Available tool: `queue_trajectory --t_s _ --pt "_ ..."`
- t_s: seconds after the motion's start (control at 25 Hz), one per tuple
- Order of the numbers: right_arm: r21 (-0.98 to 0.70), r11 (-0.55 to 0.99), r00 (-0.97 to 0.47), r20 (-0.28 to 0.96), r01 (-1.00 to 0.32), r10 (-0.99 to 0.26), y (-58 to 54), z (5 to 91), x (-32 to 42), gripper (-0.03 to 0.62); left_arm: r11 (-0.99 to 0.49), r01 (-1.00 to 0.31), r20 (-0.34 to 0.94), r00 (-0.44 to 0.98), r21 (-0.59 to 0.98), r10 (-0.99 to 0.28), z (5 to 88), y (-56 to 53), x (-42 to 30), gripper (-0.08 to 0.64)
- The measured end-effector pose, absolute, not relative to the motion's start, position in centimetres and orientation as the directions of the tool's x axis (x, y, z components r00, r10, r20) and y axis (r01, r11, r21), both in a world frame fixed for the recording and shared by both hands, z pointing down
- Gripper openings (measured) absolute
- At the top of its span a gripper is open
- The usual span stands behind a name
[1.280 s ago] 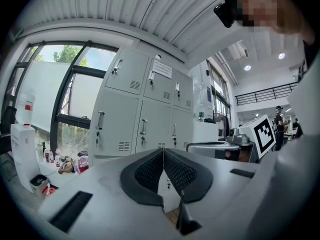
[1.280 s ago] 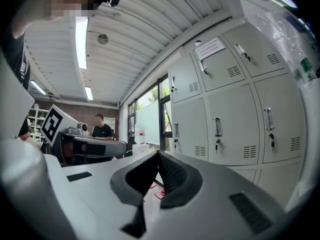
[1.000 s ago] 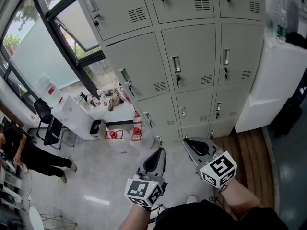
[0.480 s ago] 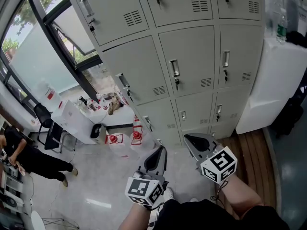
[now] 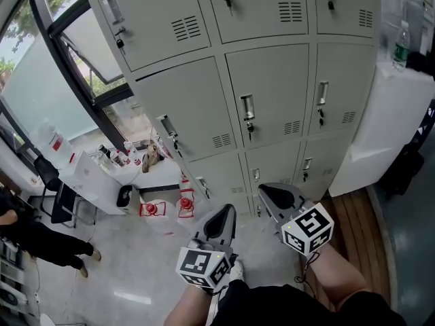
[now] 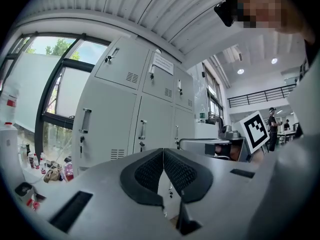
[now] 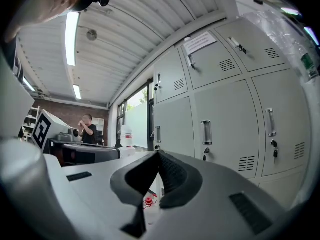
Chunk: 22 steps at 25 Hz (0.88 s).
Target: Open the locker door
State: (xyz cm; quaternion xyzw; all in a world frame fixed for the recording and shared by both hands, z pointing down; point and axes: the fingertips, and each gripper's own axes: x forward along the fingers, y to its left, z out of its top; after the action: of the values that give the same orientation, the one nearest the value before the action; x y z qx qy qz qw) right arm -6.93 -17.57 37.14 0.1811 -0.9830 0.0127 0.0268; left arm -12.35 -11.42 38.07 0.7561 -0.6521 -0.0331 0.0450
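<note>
The left tongs [image 5: 224,219] and the right tongs [image 5: 270,194] are both closed and empty at the lower centre of the head view, while the door [image 5: 272,87] stands above them at frame centre, untouched, its handle [image 5: 248,107] upright and, I judge, nearer to the right tongs.

white table [image 5: 92,187] — bottles [image 5: 112,156] on it | black chair [image 5: 46,171] beside | window [image 5: 41,94]
</note>
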Motion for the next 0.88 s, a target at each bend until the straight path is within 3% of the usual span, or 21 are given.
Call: queue_trajectory --t_s 0.88 --pt "0.010 0.777 -0.774 0.085 -0.629 -0.628 -31.9 36.4 -15.3 0.054 -0.354 -0.921 -0.008 0.358 0.163 -0.934 38.2 -21.6 -21.0 0.017"
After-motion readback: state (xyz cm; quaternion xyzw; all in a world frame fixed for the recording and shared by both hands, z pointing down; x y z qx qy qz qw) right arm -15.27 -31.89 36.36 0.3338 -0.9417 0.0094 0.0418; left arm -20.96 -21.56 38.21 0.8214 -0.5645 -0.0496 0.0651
